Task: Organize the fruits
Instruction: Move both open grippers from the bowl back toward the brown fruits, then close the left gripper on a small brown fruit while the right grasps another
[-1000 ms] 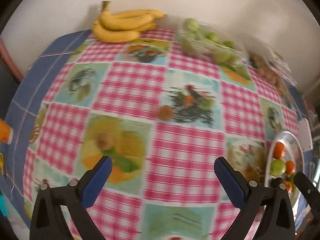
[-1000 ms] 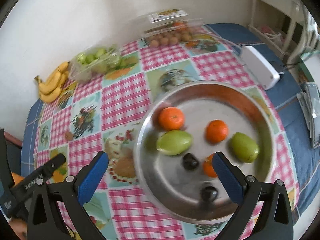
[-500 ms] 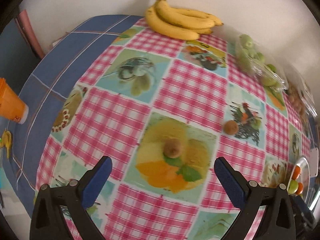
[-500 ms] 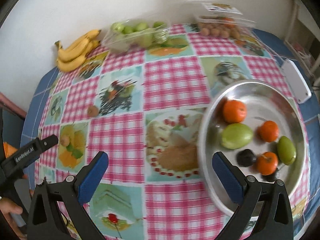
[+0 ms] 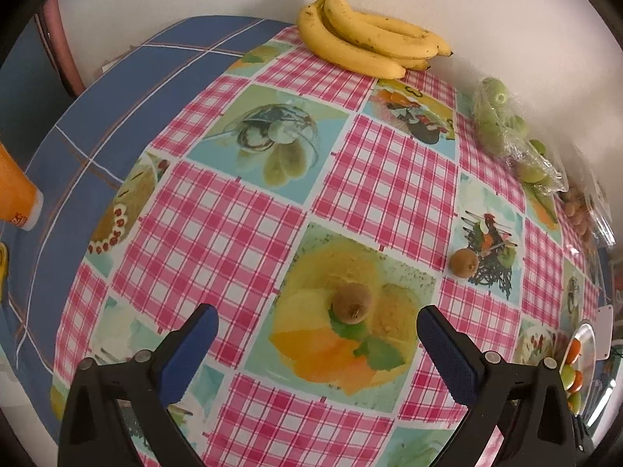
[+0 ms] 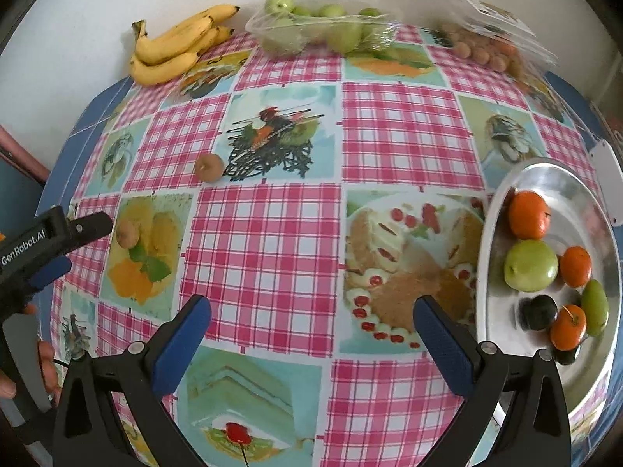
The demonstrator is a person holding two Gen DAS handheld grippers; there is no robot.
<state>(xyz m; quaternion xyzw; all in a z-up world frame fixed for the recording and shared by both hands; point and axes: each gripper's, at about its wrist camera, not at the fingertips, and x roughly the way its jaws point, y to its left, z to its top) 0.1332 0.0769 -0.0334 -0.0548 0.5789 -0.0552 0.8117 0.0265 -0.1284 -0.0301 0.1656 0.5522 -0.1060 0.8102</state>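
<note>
Two small brown kiwis lie loose on the checked tablecloth. The nearer kiwi [image 5: 351,304] [image 6: 127,234] sits just ahead of my left gripper [image 5: 316,325], which is open with nothing between its fingers. The second kiwi [image 5: 464,262] [image 6: 209,167] lies farther right. My right gripper [image 6: 311,321] is open and empty over the cloth, left of the steel plate [image 6: 553,173] [image 5: 588,336]. On the plate lie oranges [image 6: 528,215], a green apple [image 6: 530,265], a green mango [image 6: 595,306] and dark plums [image 6: 539,312]. In the right wrist view the left gripper [image 6: 66,247] shows at the left edge.
Bananas [image 5: 370,44] [image 6: 175,48] lie against the wall at the back. A bag of green fruit [image 6: 323,29] [image 5: 506,132] and a clear box of small brown fruit [image 6: 490,48] are beside them. An orange cup [image 5: 15,194] stands on the blue cloth at left. A white device [image 6: 607,171] lies behind the plate.
My left gripper has swung left and closer to the nearer kiwi, now centred ahead of it. My right gripper has moved left away from the plate, which now sits at its right.
</note>
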